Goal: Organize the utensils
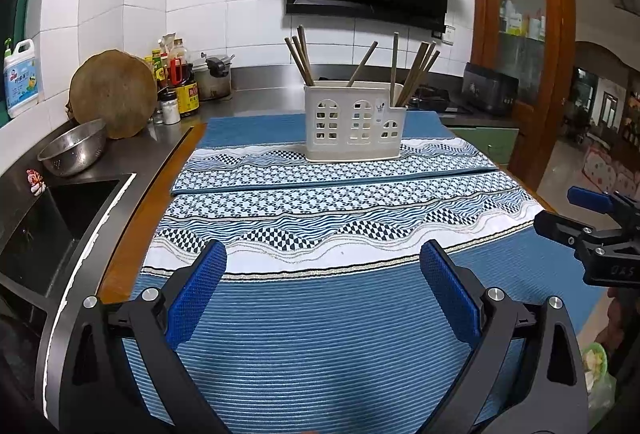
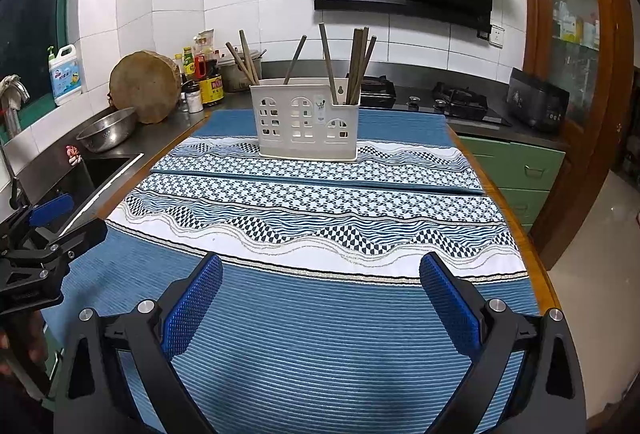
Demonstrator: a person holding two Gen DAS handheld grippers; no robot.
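The lower parts of the chopsticks [image 1: 416, 73] are hidden inside the white utensil holder [image 1: 354, 121], so only their upper ends are seen, splayed in several compartments; how many stand in each cannot be told through the window-shaped cutouts. The holder is set upright on the far blue patterned placemat [image 1: 248, 137], and a second placemat [image 2: 320, 314] lies just in front of it, nearer the cameras. The left gripper [image 1: 322, 298] is held low over the near placemat, well short of the holder, its blue pads [image 1: 198, 290] spread wide with nothing between them. The right gripper [image 2: 320, 302] is posed likewise over the same mat, jaws wide and empty. In the left wrist view the right gripper is cut off at the frame's right edge, and only its black linkage and one blue tip are made out. To the left of the holder, a steel colander [image 1: 74, 147] and a round wooden chopping block [image 1: 112, 93] are seen on the counter beside the sink [image 1: 60, 218]; bottle labels behind them are too small to be read.
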